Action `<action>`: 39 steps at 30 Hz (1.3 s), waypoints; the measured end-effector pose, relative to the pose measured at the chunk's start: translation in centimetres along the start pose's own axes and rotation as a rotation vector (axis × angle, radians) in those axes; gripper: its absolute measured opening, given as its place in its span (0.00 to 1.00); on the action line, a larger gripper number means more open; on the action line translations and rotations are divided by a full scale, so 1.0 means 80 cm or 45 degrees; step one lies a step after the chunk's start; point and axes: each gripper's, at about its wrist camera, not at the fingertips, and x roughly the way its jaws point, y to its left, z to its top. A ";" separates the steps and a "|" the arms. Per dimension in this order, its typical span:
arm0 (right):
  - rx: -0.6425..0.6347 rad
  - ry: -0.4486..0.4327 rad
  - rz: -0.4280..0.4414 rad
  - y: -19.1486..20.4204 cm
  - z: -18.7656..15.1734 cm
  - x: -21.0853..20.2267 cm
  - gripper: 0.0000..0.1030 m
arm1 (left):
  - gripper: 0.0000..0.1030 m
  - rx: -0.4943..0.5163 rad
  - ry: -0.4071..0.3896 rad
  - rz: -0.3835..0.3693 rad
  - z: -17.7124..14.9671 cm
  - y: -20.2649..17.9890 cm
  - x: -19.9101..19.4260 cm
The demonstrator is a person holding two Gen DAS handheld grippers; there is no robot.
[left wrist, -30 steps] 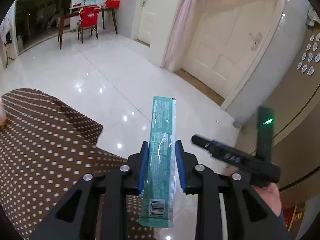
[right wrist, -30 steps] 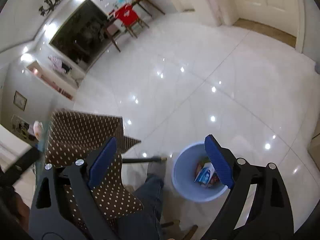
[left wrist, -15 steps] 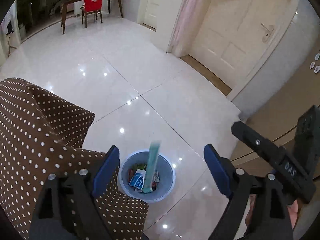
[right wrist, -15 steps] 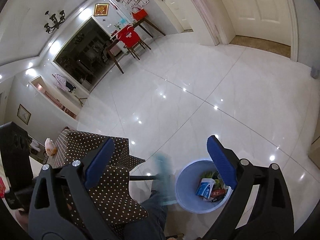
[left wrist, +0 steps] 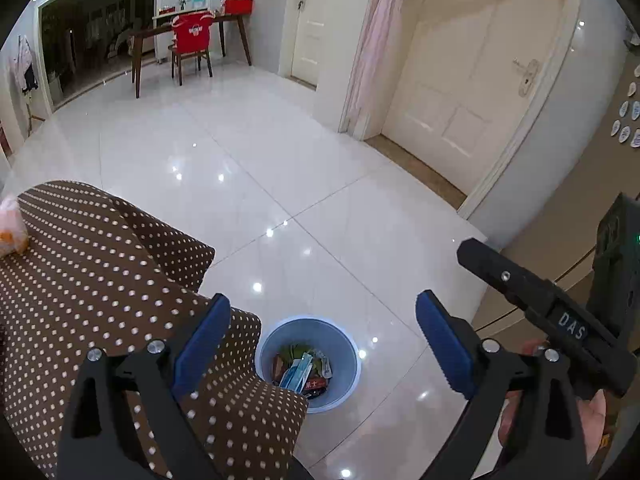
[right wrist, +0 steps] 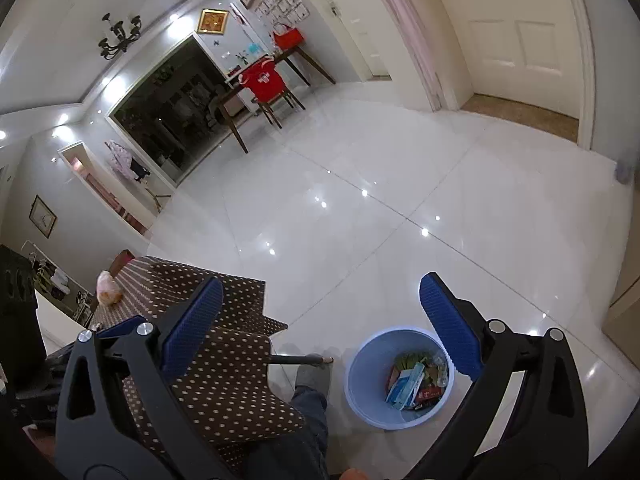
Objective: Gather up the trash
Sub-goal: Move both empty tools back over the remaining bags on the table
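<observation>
A light blue trash bin [left wrist: 347,344] stands on the white floor below my left gripper [left wrist: 322,340], which is open and empty above it. The bin holds several wrappers, among them the green-and-white packet [left wrist: 298,372]. In the right wrist view the bin [right wrist: 362,380] sits low right of centre, with the packet [right wrist: 406,386] inside it. My right gripper [right wrist: 320,320] is open and empty, held above the floor next to the bin.
A table with a brown polka-dot cloth [left wrist: 92,280] fills the lower left, with a plastic bag [left wrist: 12,232] on it. My leg and foot [right wrist: 312,384] are beside the bin. A wooden table and a red-covered chair [left wrist: 190,44] stand far back. Doors [left wrist: 460,92] are at the right.
My left gripper opened and let go of the green packet. The packet fell and now lies in the bin. The right gripper stayed open.
</observation>
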 end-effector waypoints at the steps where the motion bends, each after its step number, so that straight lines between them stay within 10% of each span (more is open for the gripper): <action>1: -0.006 -0.007 0.004 0.005 0.002 -0.004 0.94 | 0.89 0.002 -0.013 0.000 -0.001 0.000 -0.007; 18: -0.238 -0.052 0.087 0.144 -0.005 -0.038 0.94 | 0.91 -0.030 -0.243 0.067 -0.035 0.067 -0.140; 39: -0.532 0.029 0.204 0.328 -0.051 -0.009 0.94 | 0.91 -0.305 -0.374 0.328 -0.112 0.281 -0.246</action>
